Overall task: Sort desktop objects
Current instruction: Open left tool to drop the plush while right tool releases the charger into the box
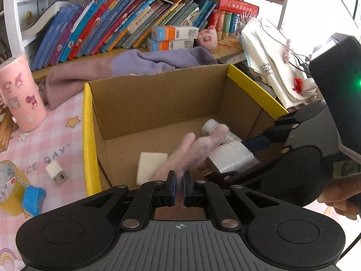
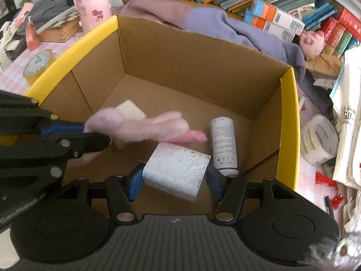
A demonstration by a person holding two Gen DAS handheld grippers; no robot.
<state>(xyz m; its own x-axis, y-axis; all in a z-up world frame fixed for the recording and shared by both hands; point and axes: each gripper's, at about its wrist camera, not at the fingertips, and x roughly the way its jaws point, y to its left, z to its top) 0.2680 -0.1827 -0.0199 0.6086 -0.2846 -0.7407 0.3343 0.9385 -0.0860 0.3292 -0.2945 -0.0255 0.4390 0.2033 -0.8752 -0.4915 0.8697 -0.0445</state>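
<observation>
Step in hand: both loads hang over the open cardboard box (image 2: 203,52); judged to be the drop-in stage of the sort.
Left load: fuzzy pink plush toy (image 2: 155,127), soft and limp, pinched at one end, its body hanging out over the box floor toward centre frame.
Left tongs (image 1: 179,181): clenched on the plush toy, jaws nearly together with only fluff between.
Right load: white power adapter (image 2: 178,169), rigid block, tilted, prongs at its left side, held above the floor at lower centre.
Right tongs (image 2: 173,178): grasping the adapter across its width, blue pads on both sides.
Already in box: white bottle (image 2: 223,144) lying right of centre; pale block (image 2: 130,110) left of centre, partly behind the plush.
Advice, adapter: lower it onto bare cardboard between bottle and block before letting go, so it does not strike the bottle.
Advice, plush: fluff may cling to the pads; spread wide and lift straight up.
Left outside: small white charger (image 1: 56,172) and tape roll (image 1: 10,187) on the pink tabletop (image 1: 33,149), lower left.
</observation>
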